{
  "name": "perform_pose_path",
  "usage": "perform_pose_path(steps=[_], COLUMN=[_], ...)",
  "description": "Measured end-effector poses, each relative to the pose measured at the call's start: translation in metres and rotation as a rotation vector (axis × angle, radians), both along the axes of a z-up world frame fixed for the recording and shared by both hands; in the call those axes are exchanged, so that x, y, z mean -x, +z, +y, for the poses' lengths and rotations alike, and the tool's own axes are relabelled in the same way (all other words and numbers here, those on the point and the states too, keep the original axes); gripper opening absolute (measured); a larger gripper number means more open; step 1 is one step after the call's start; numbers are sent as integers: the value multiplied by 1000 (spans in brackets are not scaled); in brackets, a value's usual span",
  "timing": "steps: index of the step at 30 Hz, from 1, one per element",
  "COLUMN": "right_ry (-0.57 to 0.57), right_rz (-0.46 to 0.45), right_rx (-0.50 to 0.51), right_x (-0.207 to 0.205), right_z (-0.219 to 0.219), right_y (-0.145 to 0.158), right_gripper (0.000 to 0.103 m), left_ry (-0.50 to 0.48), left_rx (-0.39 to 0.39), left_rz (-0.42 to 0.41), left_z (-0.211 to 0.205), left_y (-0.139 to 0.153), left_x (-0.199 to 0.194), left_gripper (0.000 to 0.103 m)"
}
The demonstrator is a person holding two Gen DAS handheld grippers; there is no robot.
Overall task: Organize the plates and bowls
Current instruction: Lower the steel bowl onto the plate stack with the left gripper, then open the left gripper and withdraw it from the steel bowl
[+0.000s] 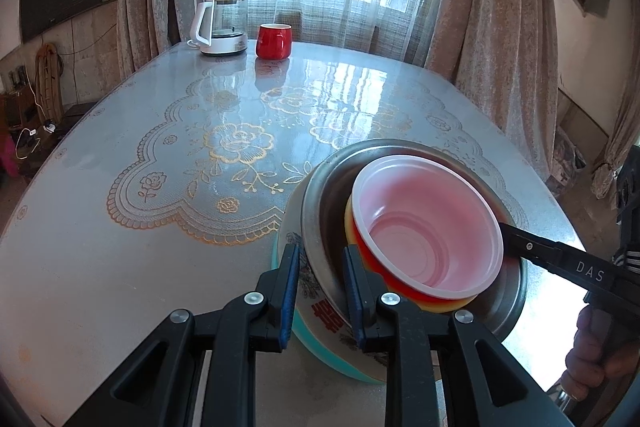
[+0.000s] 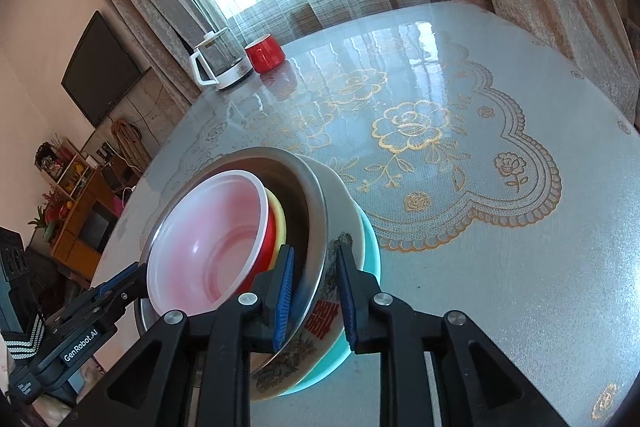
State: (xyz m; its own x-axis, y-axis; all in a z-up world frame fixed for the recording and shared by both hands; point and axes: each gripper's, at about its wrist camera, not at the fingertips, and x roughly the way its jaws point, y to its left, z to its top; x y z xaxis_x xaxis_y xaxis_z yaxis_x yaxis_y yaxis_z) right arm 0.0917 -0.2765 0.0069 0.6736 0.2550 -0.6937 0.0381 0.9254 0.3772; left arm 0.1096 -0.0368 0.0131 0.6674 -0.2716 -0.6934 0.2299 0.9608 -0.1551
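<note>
A nested stack stands near the table's near edge: a red plastic bowl with a white-pink inside [image 1: 428,227] [image 2: 208,239], in a yellow bowl [image 1: 440,305] [image 2: 280,223], in a steel bowl [image 1: 320,211] [image 2: 312,187], in a white printed bowl [image 1: 324,319] [image 2: 324,315], on a teal bowl [image 1: 344,367] [image 2: 370,251]. My left gripper [image 1: 322,295] straddles the steel and printed bowls' rim, pads close to it. My right gripper [image 2: 314,291] straddles the same rims on the opposite side; its finger shows in the left wrist view [image 1: 560,255]. Contact is unclear for both.
The table [image 1: 120,259] has a glossy cover with a gold floral pattern [image 2: 416,131]. A glass kettle on a white base [image 1: 222,25] [image 2: 220,61] and a red mug [image 1: 274,41] [image 2: 266,53] stand at the far edge. Curtains hang behind.
</note>
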Motion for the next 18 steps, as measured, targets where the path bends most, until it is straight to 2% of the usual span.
perform_pose_path(steps=[12, 18], right_ry=[-3, -11], right_rz=[-20, -20], right_rx=[46, 50], right_x=[2, 6], right_z=[9, 8], right_y=[1, 1], right_gripper=[17, 23], left_ry=[20, 33], left_rx=[-8, -8], left_rz=[-9, -22], left_z=[-1, 3], left_y=[0, 5], left_x=[3, 11], left_gripper=[28, 33])
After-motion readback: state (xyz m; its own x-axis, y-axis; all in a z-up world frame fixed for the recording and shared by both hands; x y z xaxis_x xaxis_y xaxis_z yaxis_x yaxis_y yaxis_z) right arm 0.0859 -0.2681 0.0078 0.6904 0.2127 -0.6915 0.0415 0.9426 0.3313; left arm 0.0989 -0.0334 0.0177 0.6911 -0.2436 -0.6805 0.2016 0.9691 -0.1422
